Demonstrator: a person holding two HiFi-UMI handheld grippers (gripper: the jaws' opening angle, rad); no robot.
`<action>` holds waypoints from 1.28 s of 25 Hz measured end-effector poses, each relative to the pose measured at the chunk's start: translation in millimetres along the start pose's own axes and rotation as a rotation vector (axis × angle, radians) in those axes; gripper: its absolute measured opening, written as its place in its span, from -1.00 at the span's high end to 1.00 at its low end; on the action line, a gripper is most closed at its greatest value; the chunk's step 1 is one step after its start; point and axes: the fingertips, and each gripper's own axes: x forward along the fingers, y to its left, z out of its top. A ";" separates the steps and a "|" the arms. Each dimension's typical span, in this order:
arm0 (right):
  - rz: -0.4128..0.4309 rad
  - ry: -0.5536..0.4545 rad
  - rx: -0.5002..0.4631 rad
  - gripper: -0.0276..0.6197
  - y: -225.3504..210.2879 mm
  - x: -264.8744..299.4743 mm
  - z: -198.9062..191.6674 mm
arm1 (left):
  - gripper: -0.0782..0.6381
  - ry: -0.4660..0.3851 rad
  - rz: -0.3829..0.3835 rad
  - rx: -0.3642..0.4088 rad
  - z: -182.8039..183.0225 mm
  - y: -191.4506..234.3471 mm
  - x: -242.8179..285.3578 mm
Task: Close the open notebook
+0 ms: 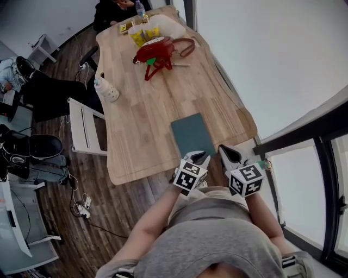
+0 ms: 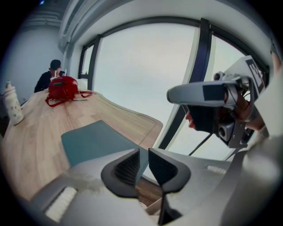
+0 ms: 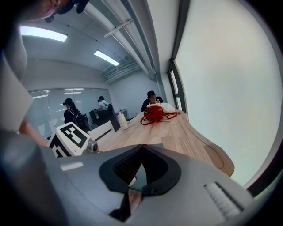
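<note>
The wooden table runs away from the person, beside a big window. A white chair stands at its left edge. A seated person is at the far end. On the far half lies a red bag with its straps spread out, and just behind it are yellow packs whose print is too small to read. A pale bottle stands near the left edge.

The teal notebook lies shut and flat at the near end, its plain cover up and nothing on it.

The only clear marks are the black-and-white squares on the gripper cubes. The left gripper hovers at the notebook's near edge with its jaws a narrow gap apart and nothing between them. The right gripper is just beside it, over the table's near corner, its jaw tips touching and empty.
</note>
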 end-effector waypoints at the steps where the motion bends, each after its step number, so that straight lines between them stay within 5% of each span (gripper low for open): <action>1: 0.011 0.001 -0.001 0.92 4.7 1.0 -0.3 | 0.64 -0.025 0.027 -0.012 2.1 4.0 -9.9; 14: 0.159 0.005 -0.036 0.92 88.8 -9.4 -14.9 | 0.71 -0.235 0.307 -0.122 -20.5 24.1 -140.8; 32: 0.227 0.017 -0.045 0.92 189.3 -90.3 -74.0 | 0.77 -0.339 0.439 -0.185 -102.7 -49.4 -258.9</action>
